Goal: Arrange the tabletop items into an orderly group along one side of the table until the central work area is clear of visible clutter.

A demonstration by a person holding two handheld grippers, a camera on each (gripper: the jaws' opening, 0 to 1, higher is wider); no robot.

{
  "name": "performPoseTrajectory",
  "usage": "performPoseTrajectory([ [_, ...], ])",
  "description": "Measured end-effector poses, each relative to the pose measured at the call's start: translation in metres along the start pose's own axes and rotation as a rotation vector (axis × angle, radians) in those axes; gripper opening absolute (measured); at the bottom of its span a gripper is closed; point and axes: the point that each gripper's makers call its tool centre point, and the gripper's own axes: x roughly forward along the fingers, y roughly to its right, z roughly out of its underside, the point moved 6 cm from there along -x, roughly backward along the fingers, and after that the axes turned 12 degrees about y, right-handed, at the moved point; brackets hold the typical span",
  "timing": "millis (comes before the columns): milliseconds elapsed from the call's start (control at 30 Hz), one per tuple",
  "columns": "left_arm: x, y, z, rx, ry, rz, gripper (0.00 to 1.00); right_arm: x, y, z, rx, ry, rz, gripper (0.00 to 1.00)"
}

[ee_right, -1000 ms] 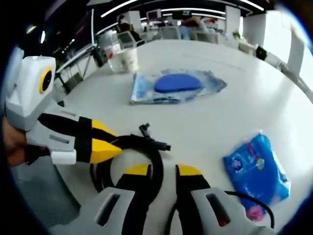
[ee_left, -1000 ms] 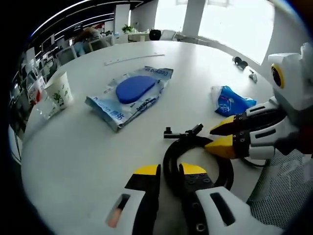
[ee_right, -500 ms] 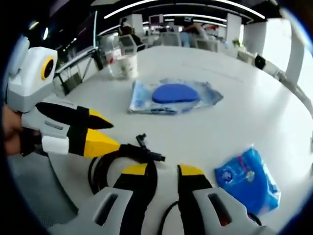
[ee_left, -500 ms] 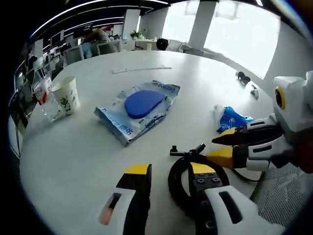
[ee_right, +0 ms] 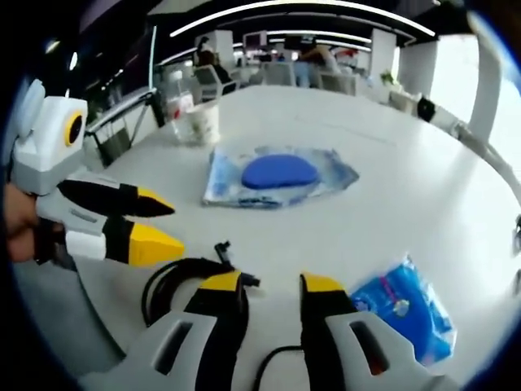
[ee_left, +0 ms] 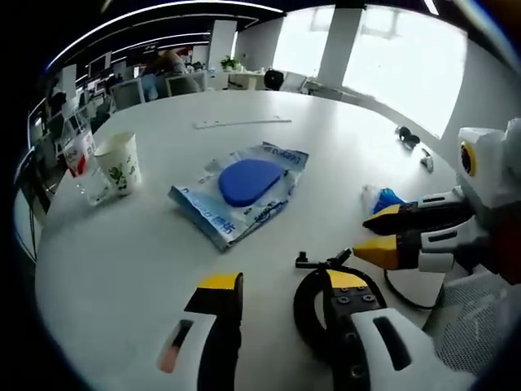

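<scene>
The left gripper (ee_left: 277, 285), which a second ago had its jaws nearly closed on the coiled black cable (ee_left: 313, 305), has spread them wide. Both it and the right gripper (ee_right: 273, 283) have drawn back from the cable toward the counter's near edge.
</scene>
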Motion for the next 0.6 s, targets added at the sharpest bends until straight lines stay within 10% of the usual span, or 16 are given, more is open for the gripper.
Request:
performPoseTrajectory([
  [600,0.009,-0.016,-0.009,-0.028,0.016,-0.034,0.40,0.015,0.022,-0.018,0.012,0.020,0.028,0.28],
])
